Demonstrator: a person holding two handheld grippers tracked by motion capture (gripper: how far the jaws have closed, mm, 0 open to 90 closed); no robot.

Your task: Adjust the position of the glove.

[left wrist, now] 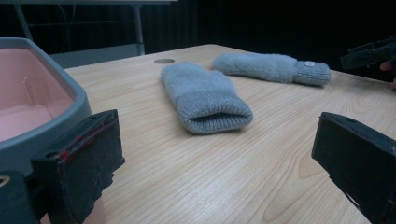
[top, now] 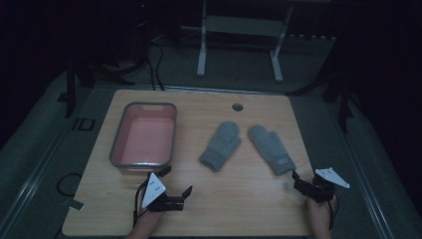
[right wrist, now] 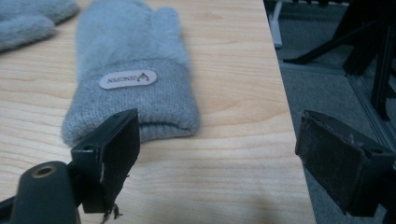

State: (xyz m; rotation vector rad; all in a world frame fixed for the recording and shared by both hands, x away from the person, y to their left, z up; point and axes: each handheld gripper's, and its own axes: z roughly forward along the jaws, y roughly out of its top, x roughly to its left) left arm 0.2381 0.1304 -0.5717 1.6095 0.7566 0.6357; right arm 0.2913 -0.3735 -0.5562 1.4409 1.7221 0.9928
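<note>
Right hand-held gripper, jaws spread, sits just short of the labelled mitten; cuff faces it, long axis running away up the bench. Left hand-held gripper, also spread, faces the other mitten from farther off, beside the pink tub.

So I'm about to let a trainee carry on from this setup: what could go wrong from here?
1. The grey knitted mitten with the white label lies near the wooden table's right edge; a sideways nudge from the open right tool might push it off.
2. The open left tool sits right beside the grey-rimmed pink plastic tub, so swinging it could bump the tub.
3. The dim lighting may make grasps on the soft cuffs harder to judge.
</note>
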